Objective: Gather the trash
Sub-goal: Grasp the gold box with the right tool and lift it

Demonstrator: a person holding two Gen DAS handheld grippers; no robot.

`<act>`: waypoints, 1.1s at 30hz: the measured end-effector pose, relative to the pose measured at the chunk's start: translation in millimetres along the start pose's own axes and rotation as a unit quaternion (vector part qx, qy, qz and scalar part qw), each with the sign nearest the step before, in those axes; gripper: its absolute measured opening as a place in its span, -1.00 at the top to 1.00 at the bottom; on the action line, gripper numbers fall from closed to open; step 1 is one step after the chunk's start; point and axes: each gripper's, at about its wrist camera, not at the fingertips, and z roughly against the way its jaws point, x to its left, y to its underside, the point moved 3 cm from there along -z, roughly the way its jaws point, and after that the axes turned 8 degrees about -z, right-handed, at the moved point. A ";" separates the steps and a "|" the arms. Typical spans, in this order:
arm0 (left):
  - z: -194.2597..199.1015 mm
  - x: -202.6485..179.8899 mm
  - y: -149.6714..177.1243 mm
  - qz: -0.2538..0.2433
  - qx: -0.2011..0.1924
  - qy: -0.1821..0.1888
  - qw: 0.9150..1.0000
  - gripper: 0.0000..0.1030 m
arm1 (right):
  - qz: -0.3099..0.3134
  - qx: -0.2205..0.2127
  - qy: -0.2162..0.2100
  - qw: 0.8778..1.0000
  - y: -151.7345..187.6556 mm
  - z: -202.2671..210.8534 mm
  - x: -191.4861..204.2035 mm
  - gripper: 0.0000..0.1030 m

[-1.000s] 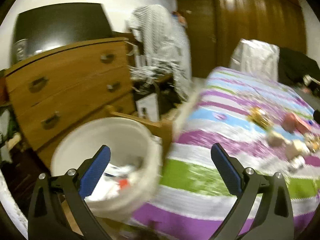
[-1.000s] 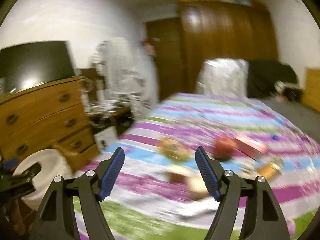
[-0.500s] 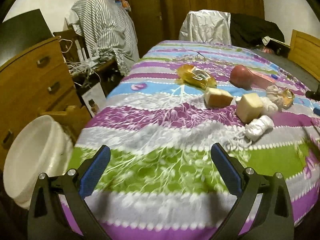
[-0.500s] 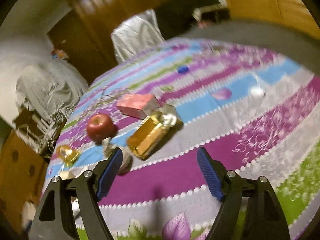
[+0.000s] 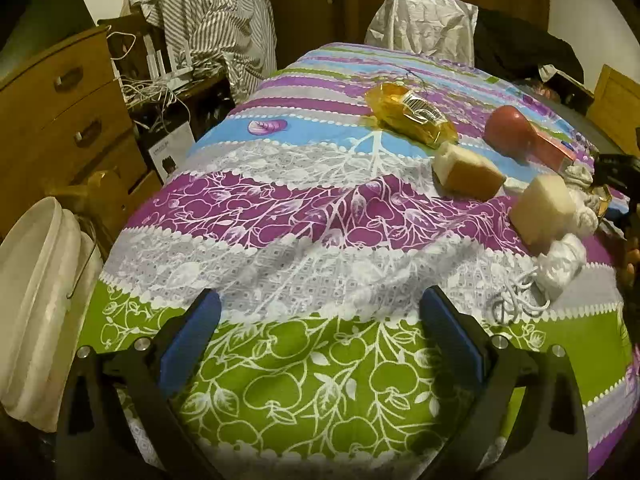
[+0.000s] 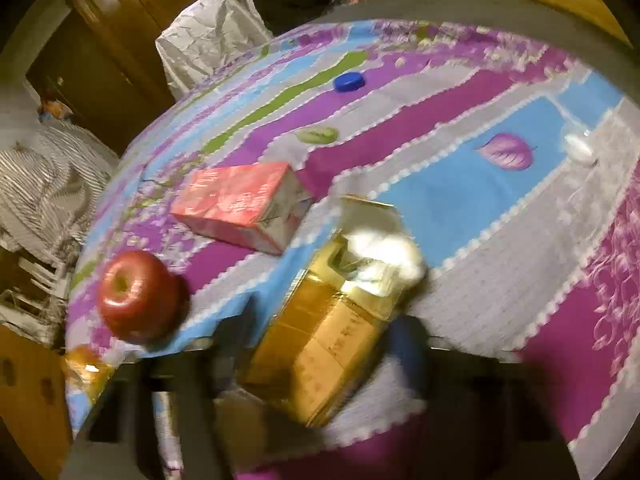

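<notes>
R gripper (image 6: pixel 316 344): jaws closing, blurred; gold packet between them, can't tell if pads press it yet.
Gold packet (image 6: pixel 336 312): lies on bedspread, long axis runs 7 to 1 o'clock, crinkled shiny end at 1.
Pink box (image 6: pixel 240 204): just past packet at 11 o'clock, flat, near but apart.
Apple (image 6: pixel 138 294): 9 o'clock of R gripper, upright, stem dimple showing.
Blue cap (image 6: pixel 349 81): far at 12 o'clock, well apart.
L gripper (image 5: pixel 320 340): jaws spread wide, nothing between, over green band of bedspread (image 5: pixel 304 376).
White bucket (image 5: pixel 36 300): 9 o'clock of L gripper, off bed edge; inside not visible.
Sponge blocks (image 5: pixel 468 172): 1 o'clock of L gripper, two, near each other.
Yellow wrapper (image 5: pixel 412 118): 12–1 o'clock, beyond sponges.
White wad (image 5: pixel 560 264): 2 o'clock, cord trailing.
</notes>
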 end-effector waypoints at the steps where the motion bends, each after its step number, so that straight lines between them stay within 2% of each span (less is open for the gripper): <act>1: -0.1 -0.8 0.0 0.001 0.000 0.001 1.000 -0.89 | 0.002 0.000 -0.007 1.000 -1.1 1.6 -3.1 -0.01; 5: 0.0 -1.1 0.8 0.001 -0.001 0.001 1.000 -0.89 | 0.009 0.003 -0.052 0.999 -5.5 15.7 -20.3 0.15; 7: 0.0 -0.8 0.7 0.002 -0.001 0.002 1.000 -0.89 | 0.020 0.002 -0.075 0.997 -5.5 35.8 -31.7 0.15; 11: -0.2 -1.2 0.9 0.001 -0.001 0.002 1.000 -0.89 | 0.085 -0.003 -0.110 0.990 10.5 90.3 -51.5 0.16; 13: -0.2 -1.2 0.9 0.001 -0.001 0.002 1.000 -0.89 | 0.120 0.016 -0.139 0.983 31.1 118.9 -58.0 0.16; 16: 0.2 -2.3 0.4 -0.001 0.003 0.000 1.000 -0.89 | 0.170 0.028 -0.158 0.972 60.6 154.1 -64.3 0.16; 19: 2.4 -4.0 -3.3 -0.013 0.019 0.006 1.000 -0.89 | 0.224 0.066 -0.199 0.952 96.5 181.6 -62.4 0.14; 20: 2.9 -5.1 -5.9 -0.015 0.027 0.015 0.999 -0.89 | 0.257 0.078 -0.207 0.941 111.5 187.6 -57.3 0.13; 22: 6.4 -6.6 -14.4 -0.013 0.036 0.039 0.999 -0.89 | 0.292 0.073 -0.196 0.933 125.5 190.9 -52.2 0.11; 24: 11.7 -9.1 -29.0 -0.005 0.026 0.053 0.998 -0.89 | 0.324 0.068 -0.171 0.928 138.6 184.3 -51.1 0.09; 27: 11.1 -18.4 -57.6 -0.010 0.005 0.059 0.998 -0.88 | 0.304 0.081 -0.162 0.935 145.5 167.2 -56.4 -0.02; 29: 2.8 -29.7 -75.0 -0.028 0.001 0.065 0.997 -0.83 | 0.284 0.077 -0.164 0.942 145.2 163.9 -59.8 -0.40; 30: -3.7 -36.2 -83.6 -0.035 0.003 0.073 0.997 -0.71 | 0.280 0.071 -0.158 0.944 145.8 162.9 -60.9 -0.44; 33: -24.2 -54.5 -102.9 -0.049 0.020 0.125 0.991 -0.60 | 0.283 0.059 -0.157 0.944 149.9 164.1 -65.0 -0.45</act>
